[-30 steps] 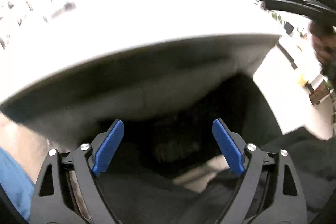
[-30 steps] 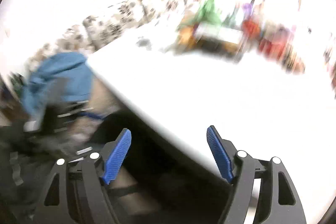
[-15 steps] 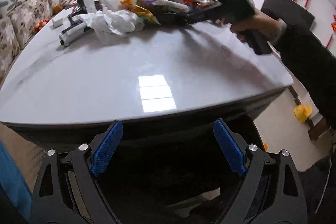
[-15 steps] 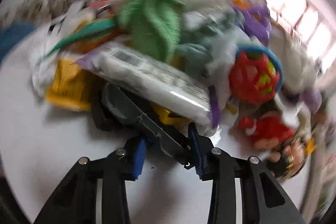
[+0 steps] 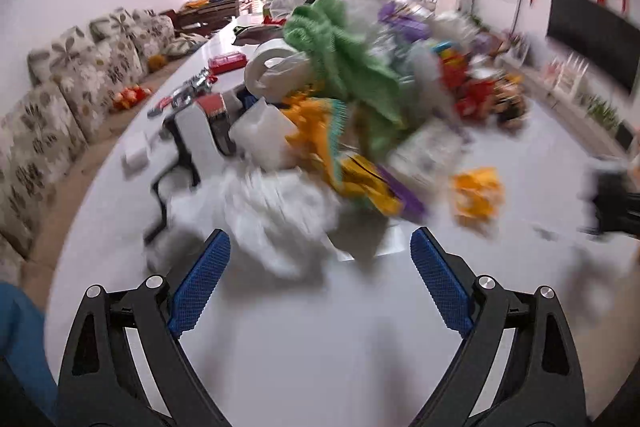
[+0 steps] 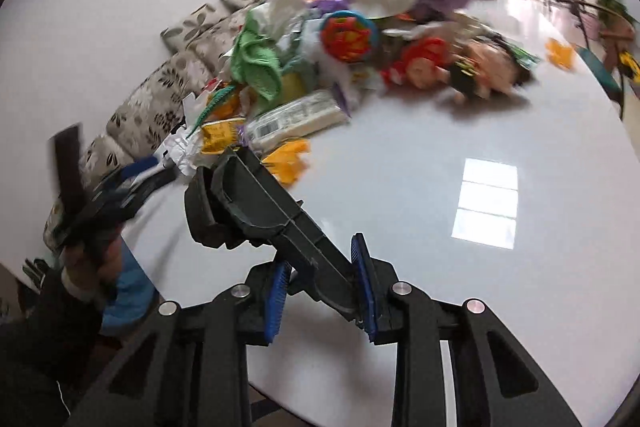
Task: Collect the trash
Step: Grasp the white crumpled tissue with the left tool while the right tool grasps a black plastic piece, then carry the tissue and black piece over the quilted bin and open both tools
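Our right hand-held gripper (image 6: 322, 291), low in the frame, is clenched on the handle of a black dustpan (image 6: 256, 203) that slants toward the upper left, raised above the white tabletop (image 6: 440, 131). Our left hand-held gripper (image 5: 320, 259) stands released, its fingers wide apart before crumpled white plastic (image 5: 276, 211). Behind it the trash heap (image 5: 360, 83) fills mid-frame: green knit cloth (image 5: 340, 51), yellow wrappers (image 5: 476, 195), toys. A flowered sofa (image 5: 60, 99) runs along the left.

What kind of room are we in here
Most likely a home living room: a floral sofa along the wall, a flat TV opposite, and a large white table piled with clutter.
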A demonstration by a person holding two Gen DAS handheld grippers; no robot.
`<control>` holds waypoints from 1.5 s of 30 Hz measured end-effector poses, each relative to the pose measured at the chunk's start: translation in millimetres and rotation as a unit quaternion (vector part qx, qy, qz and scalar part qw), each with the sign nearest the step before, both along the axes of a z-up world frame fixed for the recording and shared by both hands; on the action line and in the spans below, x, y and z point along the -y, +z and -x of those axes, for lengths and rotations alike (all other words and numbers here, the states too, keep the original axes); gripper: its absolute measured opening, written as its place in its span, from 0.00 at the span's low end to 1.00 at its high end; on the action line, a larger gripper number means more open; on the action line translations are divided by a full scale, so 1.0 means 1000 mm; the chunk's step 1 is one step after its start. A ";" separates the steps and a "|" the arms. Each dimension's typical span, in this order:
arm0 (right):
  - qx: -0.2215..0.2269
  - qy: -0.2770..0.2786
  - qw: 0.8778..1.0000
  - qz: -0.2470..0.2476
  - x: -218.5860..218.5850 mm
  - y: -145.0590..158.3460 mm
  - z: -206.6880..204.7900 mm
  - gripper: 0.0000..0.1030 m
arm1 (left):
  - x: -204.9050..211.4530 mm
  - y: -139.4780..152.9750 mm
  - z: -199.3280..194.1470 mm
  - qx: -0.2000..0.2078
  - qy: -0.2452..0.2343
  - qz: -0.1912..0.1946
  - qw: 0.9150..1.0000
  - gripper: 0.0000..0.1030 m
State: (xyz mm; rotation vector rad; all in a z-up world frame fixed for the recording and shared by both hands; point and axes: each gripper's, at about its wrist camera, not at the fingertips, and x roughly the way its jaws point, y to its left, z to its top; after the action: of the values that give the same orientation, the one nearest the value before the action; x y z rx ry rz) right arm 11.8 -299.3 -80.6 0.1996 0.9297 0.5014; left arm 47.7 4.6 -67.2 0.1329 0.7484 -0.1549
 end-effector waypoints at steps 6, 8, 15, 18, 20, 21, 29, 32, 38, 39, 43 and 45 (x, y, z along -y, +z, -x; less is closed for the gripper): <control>0.011 -0.018 1.000 -0.003 0.003 -0.004 0.015 0.29 | -0.006 -0.016 -0.043 -0.048 -0.008 0.004 0.999 0.35; 0.014 -0.020 1.000 -0.016 -0.001 -0.002 0.013 0.29 | -0.012 0.001 -0.028 -0.033 -0.014 0.017 0.999 0.30; 0.048 0.005 0.998 -0.039 -0.019 0.024 0.028 0.29 | -0.032 0.091 0.076 0.110 -0.065 0.063 0.990 0.28; 0.063 0.012 0.997 -0.044 -0.030 0.037 0.033 0.29 | -0.037 0.119 0.107 0.149 -0.074 0.086 0.982 0.28; 0.080 0.017 0.996 -0.047 -0.036 0.047 0.043 0.29 | -0.040 0.130 0.126 0.167 -0.086 0.102 0.977 0.28; 0.085 0.020 0.995 -0.046 -0.038 0.050 0.048 0.29 | -0.040 0.135 0.134 0.173 -0.093 0.107 0.975 0.28; 0.090 0.059 0.993 -0.038 -0.055 0.060 0.101 0.29 | -0.014 0.131 0.201 0.176 -0.165 0.097 0.966 0.28; 0.074 0.073 0.994 -0.038 -0.060 0.049 0.122 0.29 | -0.007 0.112 0.229 0.148 -0.197 0.103 0.964 0.28; -0.012 0.115 0.993 -0.008 -0.076 -0.011 0.161 0.30 | 0.006 0.053 0.269 0.065 -0.250 0.101 0.961 0.29; -0.027 0.116 0.993 -0.003 -0.078 -0.022 0.162 0.30 | 0.007 0.037 0.269 0.039 -0.252 0.100 0.962 0.29; -0.085 0.114 0.990 0.027 -0.091 -0.081 0.155 0.30 | 0.008 -0.026 0.252 -0.055 -0.251 0.107 0.960 0.29; -0.107 0.117 0.986 0.044 -0.099 -0.107 0.148 0.30 | 0.005 -0.068 0.234 -0.103 -0.234 0.103 0.961 0.29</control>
State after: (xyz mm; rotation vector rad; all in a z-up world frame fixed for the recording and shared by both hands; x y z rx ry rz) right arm -136.7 -200.0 -187.7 0.0635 1.1907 0.6637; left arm -186.3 -0.5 -134.9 0.0945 0.8933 -0.7042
